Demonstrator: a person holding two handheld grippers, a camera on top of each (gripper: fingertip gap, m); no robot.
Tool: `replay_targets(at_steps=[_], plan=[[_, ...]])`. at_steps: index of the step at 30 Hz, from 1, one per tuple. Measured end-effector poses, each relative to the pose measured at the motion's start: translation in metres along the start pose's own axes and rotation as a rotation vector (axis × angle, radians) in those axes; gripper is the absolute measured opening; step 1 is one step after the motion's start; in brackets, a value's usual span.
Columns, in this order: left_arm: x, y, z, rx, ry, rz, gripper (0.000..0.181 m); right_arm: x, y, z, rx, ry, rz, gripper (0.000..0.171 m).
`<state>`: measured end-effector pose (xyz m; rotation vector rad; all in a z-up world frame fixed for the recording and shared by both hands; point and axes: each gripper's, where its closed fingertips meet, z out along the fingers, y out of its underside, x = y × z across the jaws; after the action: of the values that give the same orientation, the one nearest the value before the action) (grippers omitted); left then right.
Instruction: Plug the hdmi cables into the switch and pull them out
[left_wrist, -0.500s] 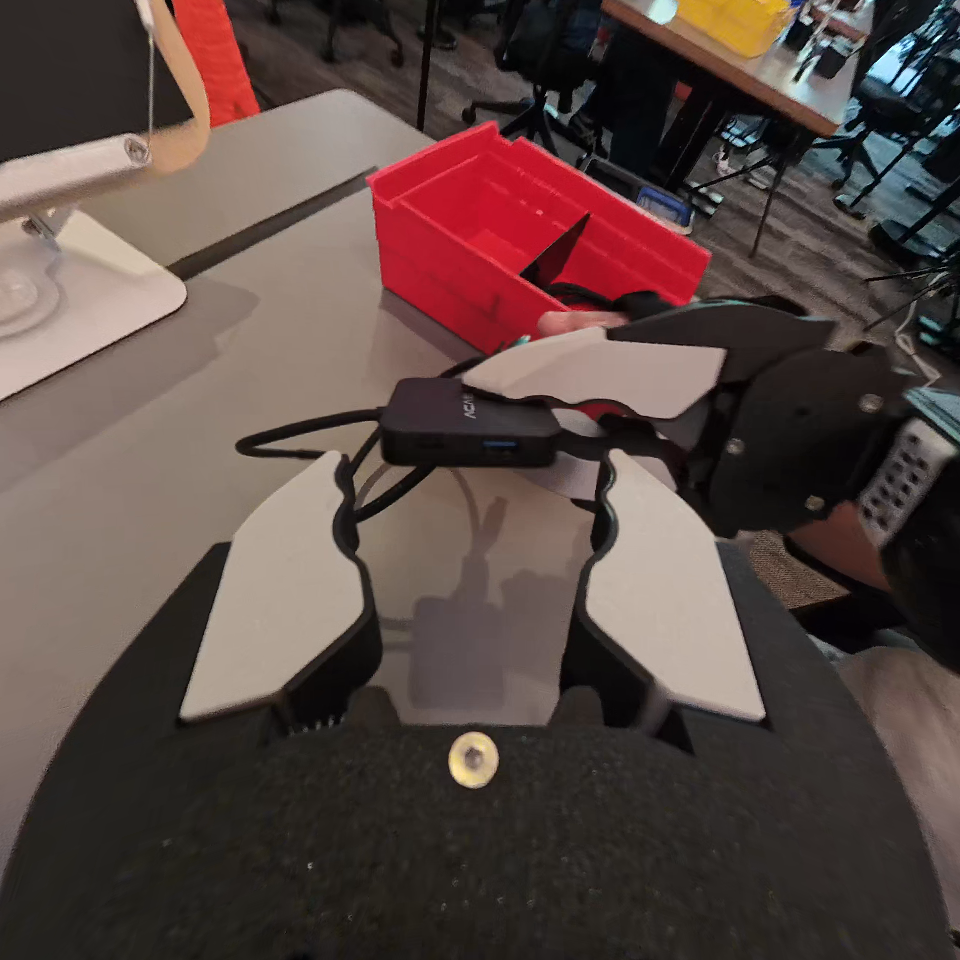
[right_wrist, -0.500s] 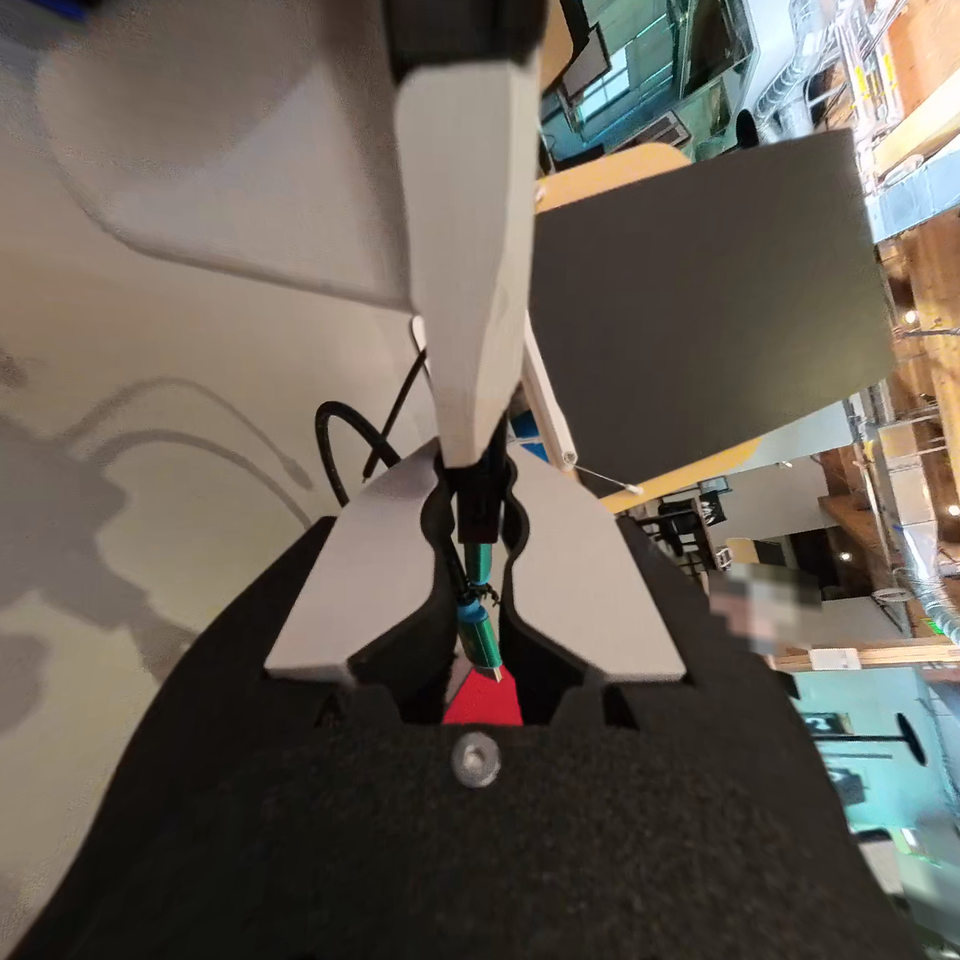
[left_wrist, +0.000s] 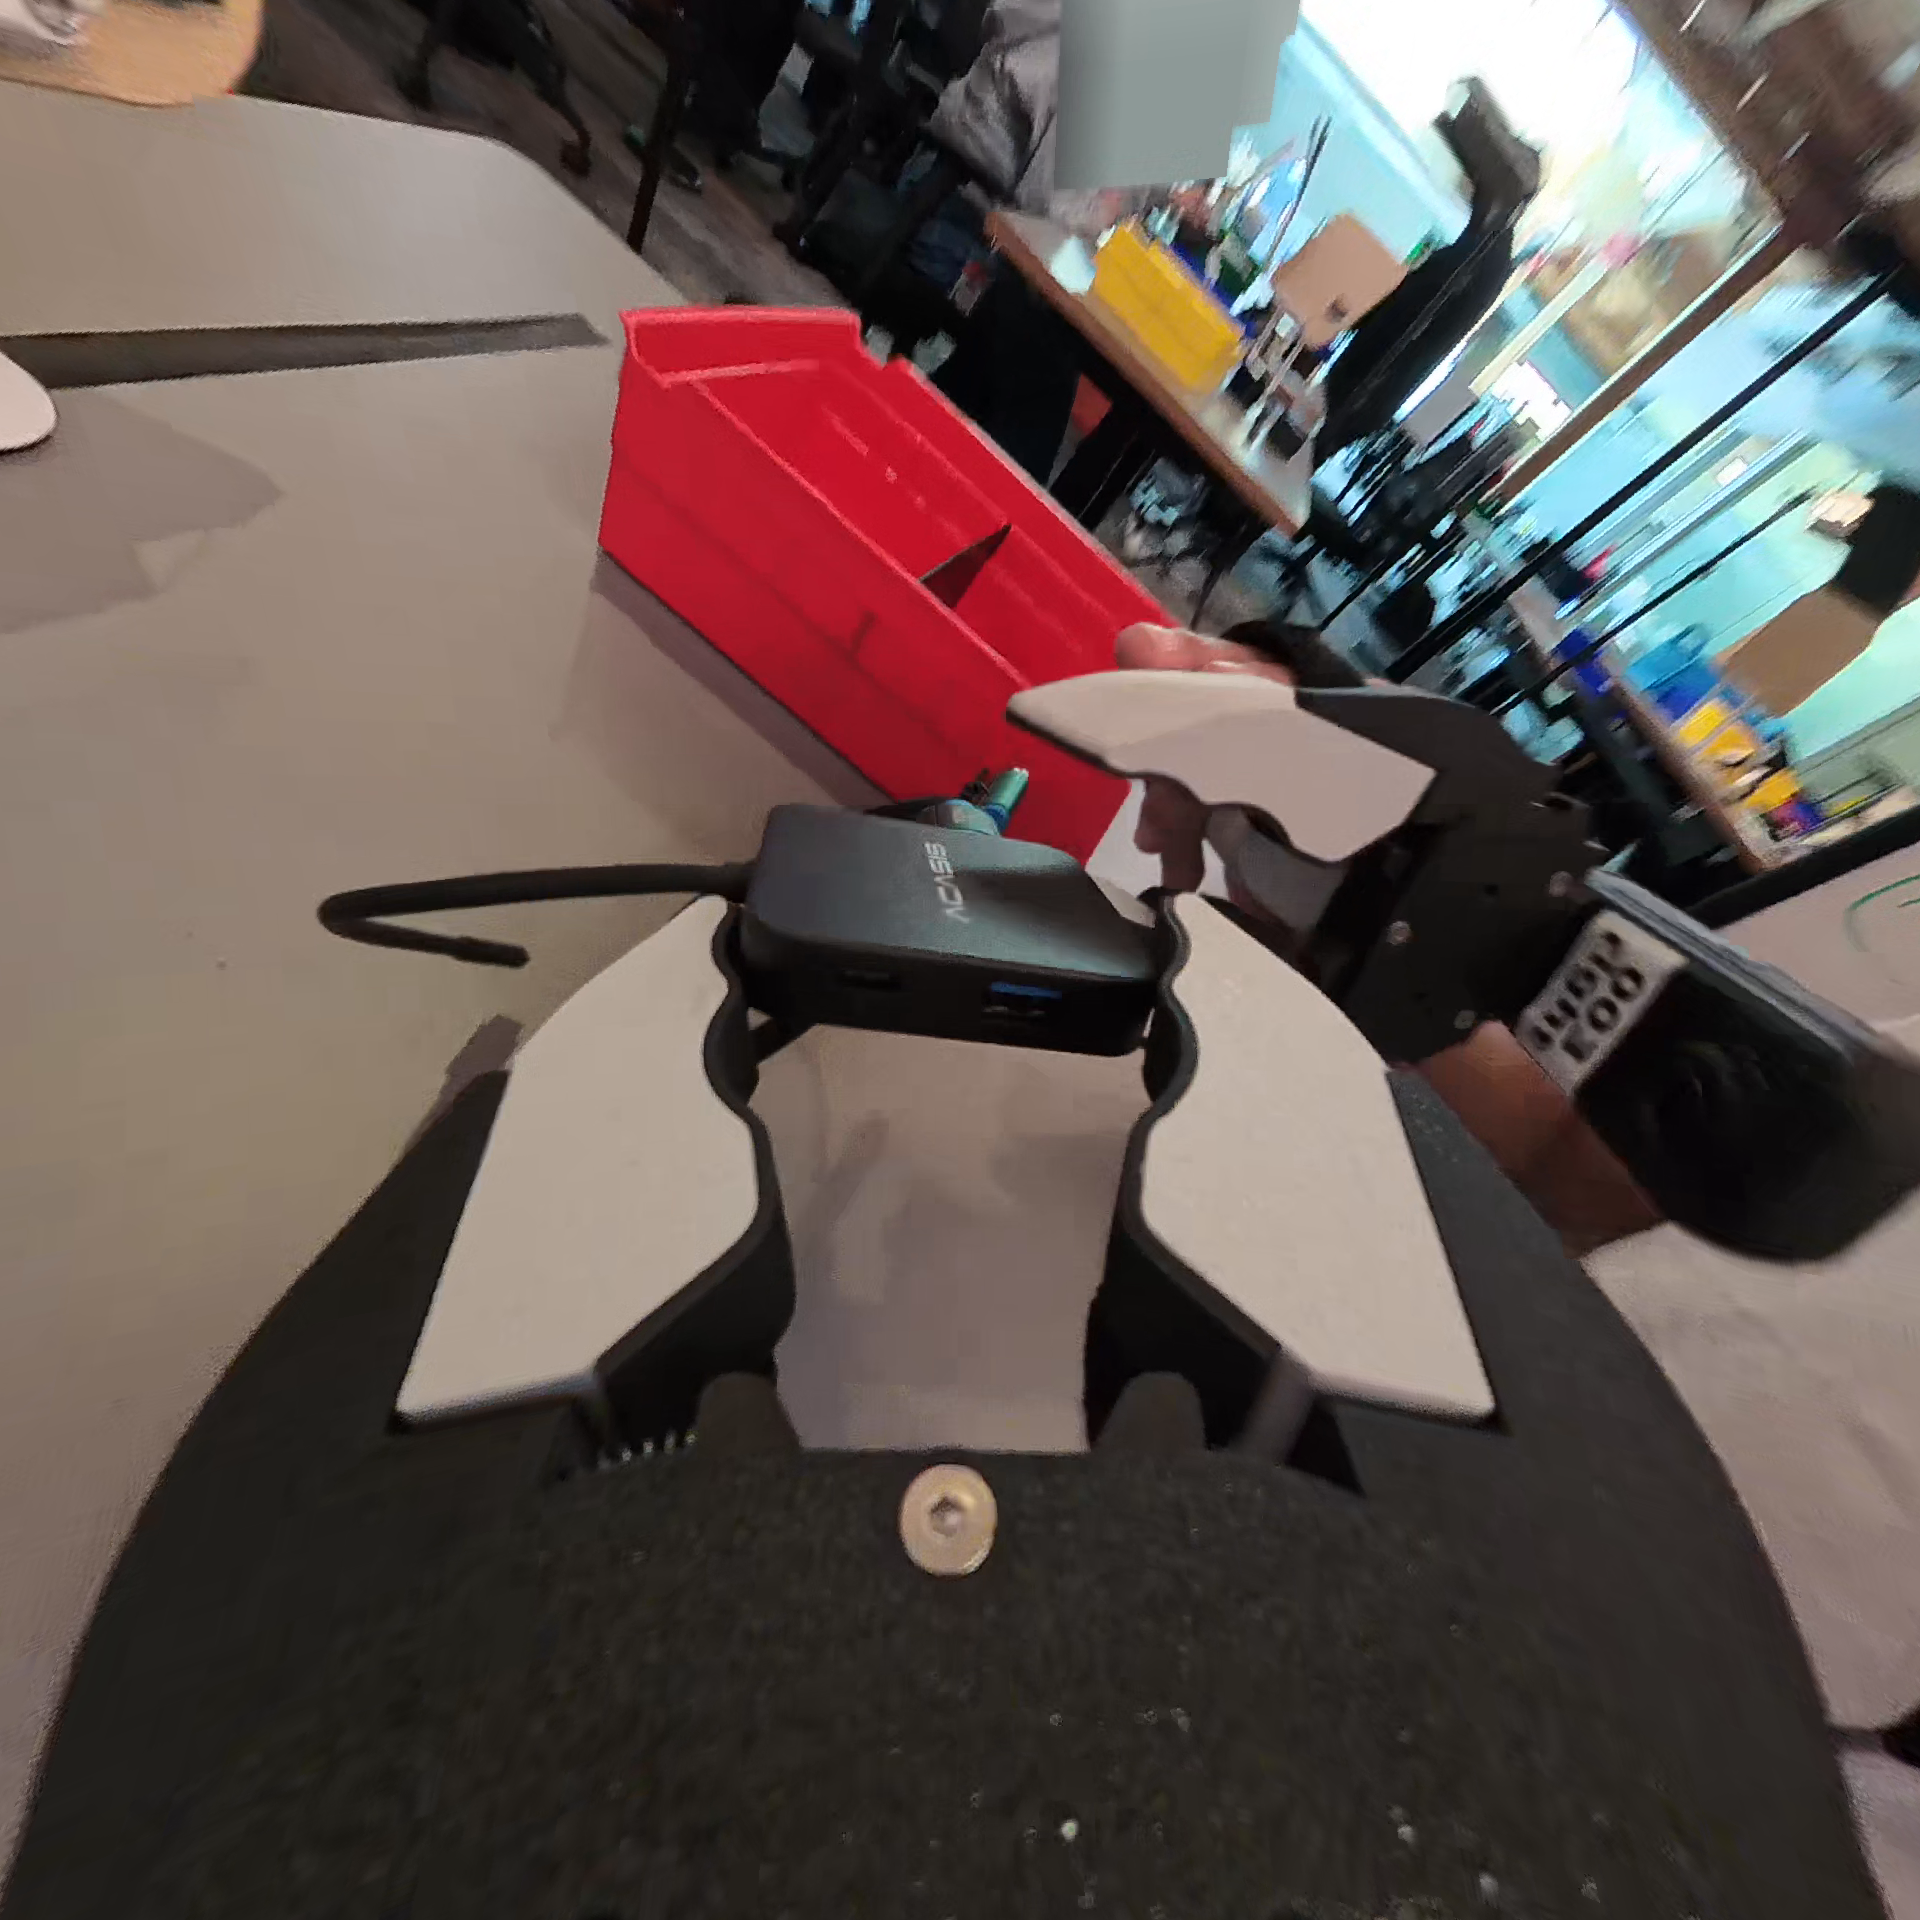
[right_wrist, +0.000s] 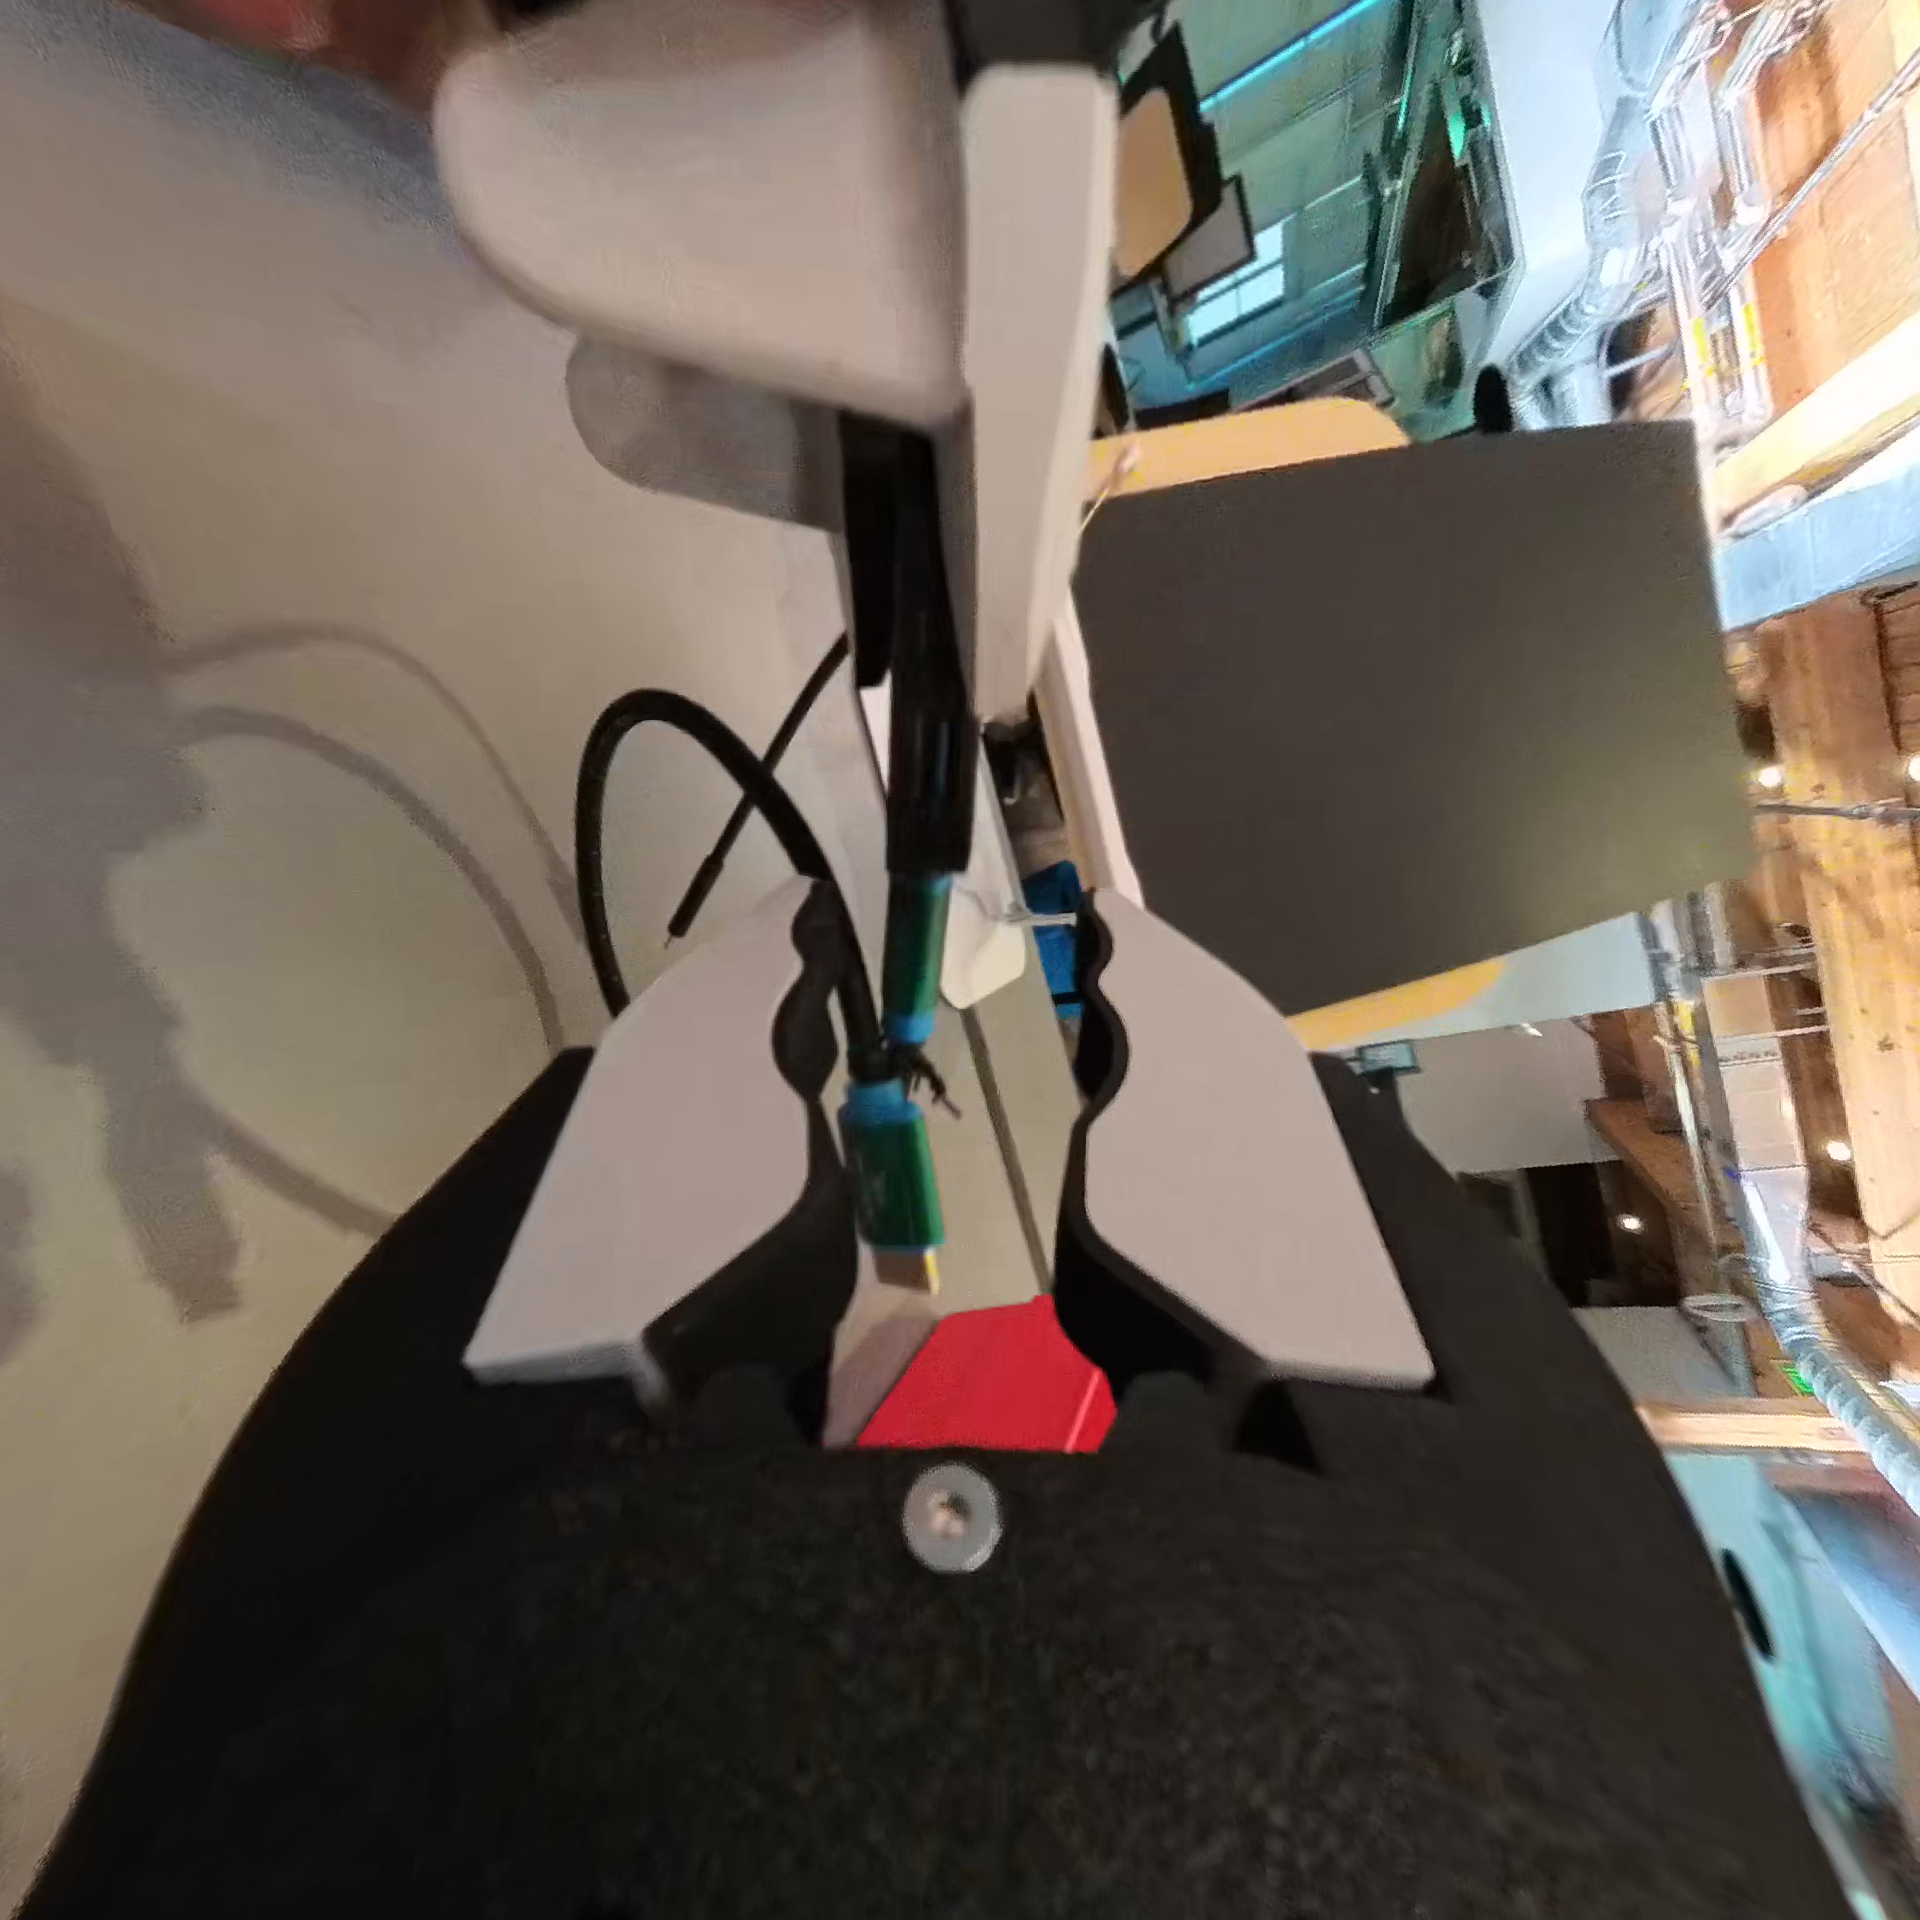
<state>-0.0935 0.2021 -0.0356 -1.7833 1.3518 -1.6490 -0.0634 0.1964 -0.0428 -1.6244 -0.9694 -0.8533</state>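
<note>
Vs 0.5 s ago: right gripper (right_wrist: 940, 935) has spread apart and let go of the green HDMI plug (right_wrist: 914, 987), which was pinched before; it's still seated in the switch (left_wrist: 940, 925). Left gripper (left_wrist: 951, 920) stays clamped on the switch, now raised and tilted off the grey table (left_wrist: 312, 675). Red bin (left_wrist: 831, 540) sits just behind; table's near side is free.

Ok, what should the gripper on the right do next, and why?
Probably shut the right gripper on the green plug and pull it straight back. That plug looks seated in the black switch, the right gripper's jaws stand open around it, and the left gripper is clamping the switch to brace it.
</note>
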Motion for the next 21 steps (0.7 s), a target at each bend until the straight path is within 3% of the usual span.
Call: replay_targets(at_steps=[5, 7, 8, 12, 13, 16, 21], plan=[[0.003, -0.011, -0.024, 0.15, 0.217, -0.173, 0.072, -0.004, 0.0, -0.017, 0.136, -0.231, 0.332, 0.059], [0.013, -0.005, -0.023, 0.138, 0.326, -0.21, 0.073, -0.003, -0.005, -0.017, 0.21, -0.305, 0.481, 0.059], [0.018, -0.001, -0.02, 0.119, 0.369, -0.226, 0.073, -0.005, -0.009, -0.016, 0.24, -0.342, 0.528, 0.056], [0.02, 0.007, -0.014, 0.1, 0.403, -0.261, 0.073, -0.011, -0.011, -0.022, 0.314, -0.429, 0.557, 0.013], [0.02, 0.01, -0.013, 0.082, 0.394, -0.252, 0.073, -0.013, -0.01, -0.024, 0.309, -0.455, 0.57, 0.013], [0.01, 0.02, -0.01, 0.013, 0.239, -0.142, 0.073, -0.021, -0.001, -0.022, 0.227, -0.46, 0.526, 0.012], [-0.015, 0.024, -0.023, -0.096, -0.234, 0.342, 0.075, -0.028, 0.01, -0.019, 0.129, -0.494, 0.52, 0.012]])
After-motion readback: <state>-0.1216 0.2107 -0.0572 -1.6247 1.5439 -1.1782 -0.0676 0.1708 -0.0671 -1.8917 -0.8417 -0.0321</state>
